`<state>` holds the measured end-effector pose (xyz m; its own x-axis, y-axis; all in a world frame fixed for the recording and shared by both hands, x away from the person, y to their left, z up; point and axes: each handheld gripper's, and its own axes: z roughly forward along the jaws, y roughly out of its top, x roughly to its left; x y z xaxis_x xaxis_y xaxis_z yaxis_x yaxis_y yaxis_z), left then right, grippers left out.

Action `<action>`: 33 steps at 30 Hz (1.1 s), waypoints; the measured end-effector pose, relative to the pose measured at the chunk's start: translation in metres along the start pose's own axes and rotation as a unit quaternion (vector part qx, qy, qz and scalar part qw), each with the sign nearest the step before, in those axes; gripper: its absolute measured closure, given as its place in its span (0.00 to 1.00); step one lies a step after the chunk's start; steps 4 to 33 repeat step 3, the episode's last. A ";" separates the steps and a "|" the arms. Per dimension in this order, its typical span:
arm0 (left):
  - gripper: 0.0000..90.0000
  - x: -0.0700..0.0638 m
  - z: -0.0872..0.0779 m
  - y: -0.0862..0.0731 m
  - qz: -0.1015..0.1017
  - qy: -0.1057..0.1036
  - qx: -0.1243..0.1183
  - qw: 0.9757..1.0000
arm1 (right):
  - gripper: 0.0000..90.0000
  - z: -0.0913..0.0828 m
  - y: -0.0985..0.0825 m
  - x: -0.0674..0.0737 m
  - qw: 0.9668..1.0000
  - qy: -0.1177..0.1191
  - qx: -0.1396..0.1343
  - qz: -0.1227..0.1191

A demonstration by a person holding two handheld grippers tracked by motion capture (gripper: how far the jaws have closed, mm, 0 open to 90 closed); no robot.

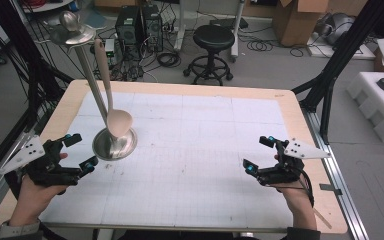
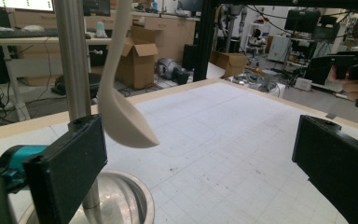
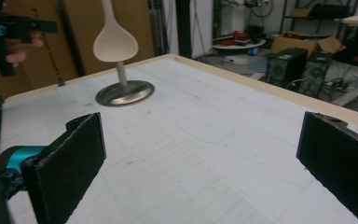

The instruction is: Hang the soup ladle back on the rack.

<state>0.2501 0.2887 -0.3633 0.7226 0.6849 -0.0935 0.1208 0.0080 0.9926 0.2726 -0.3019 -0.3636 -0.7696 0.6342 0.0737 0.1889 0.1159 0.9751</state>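
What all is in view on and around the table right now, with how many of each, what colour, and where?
Stand: one, silver metal, round base on the table's left half, pole rising to a top disc.
Spoon: one, cream, hanging from the stand, bowl just above the base.
Table: one, white gridded mat with a wooden rim.
Stool: one, black, on the floor beyond the table.
Computer towers: two, black, on the floor behind the stand.
Cardboard box: one, brown, far right floor.
Left gripper: one, black, jaws open, near the stand's base.
Right gripper: one, black, jaws open, over the table's right side.
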 end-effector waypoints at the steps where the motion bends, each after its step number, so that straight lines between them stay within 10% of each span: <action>1: 0.04 0.000 0.001 0.000 0.001 -0.001 0.001 1.000 | 0.00 -0.002 -0.001 -0.001 1.000 -0.003 -0.001 0.003; 33: 0.04 -0.002 0.002 0.000 0.002 -0.005 0.002 1.000 | 0.00 -0.004 -0.003 -0.002 1.000 -0.003 -0.005 0.010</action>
